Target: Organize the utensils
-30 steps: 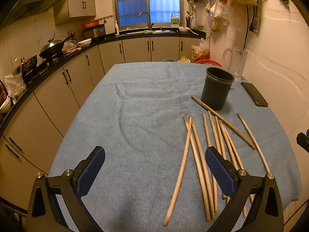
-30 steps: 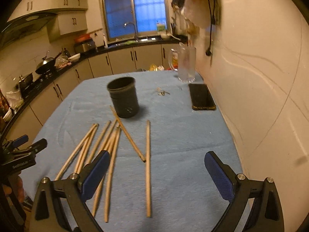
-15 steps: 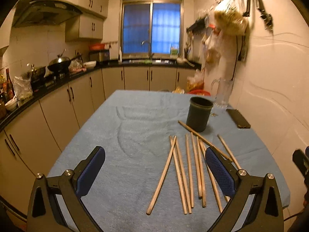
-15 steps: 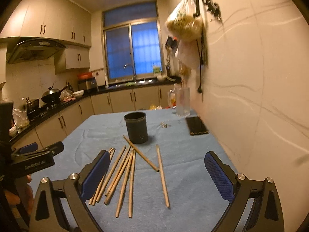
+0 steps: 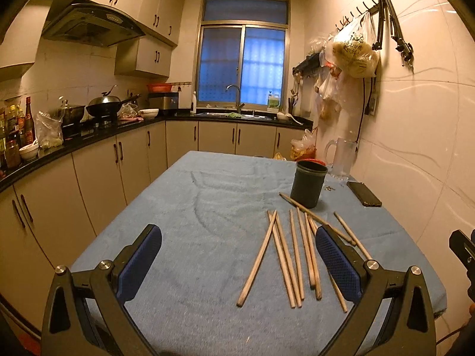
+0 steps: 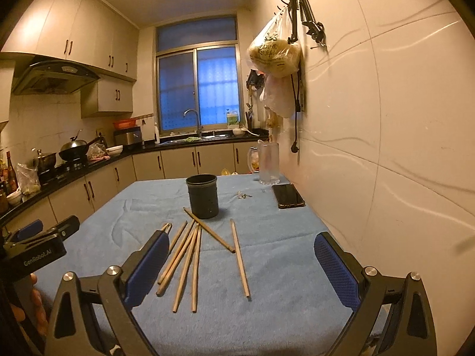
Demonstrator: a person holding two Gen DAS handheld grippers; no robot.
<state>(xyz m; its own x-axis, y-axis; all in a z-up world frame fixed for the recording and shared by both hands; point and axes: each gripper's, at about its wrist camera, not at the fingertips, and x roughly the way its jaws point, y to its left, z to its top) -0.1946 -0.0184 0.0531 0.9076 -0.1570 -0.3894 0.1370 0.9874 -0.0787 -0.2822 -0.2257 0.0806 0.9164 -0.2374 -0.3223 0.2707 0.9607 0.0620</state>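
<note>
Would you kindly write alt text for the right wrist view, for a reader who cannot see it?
Loose wooden chopsticks lie scattered on a blue tablecloth in front of an upright dark holder cup, none inside it as far as shows. The open right gripper hovers over them, holding nothing. A phone and glass pitcher sit beyond, near the wall.

We see the left half of the table [image 5: 184, 207] as bare blue cloth from near edge to far edge, wide enough for a gripper to pass. On the right half, loose chopsticks [image 5: 294, 255] fan across the cloth toward the near edge. Behind them stands the dark holder [image 5: 308, 184], one stick's tip lying just beside its base. Along the right edge, against the wall, lie a phone [image 6: 289, 195] and, at the far right corner, a glass pitcher [image 6: 268, 163]. Between the holder and phone we find a narrow free strip with some small bits [image 6: 244, 195] on it.
</note>
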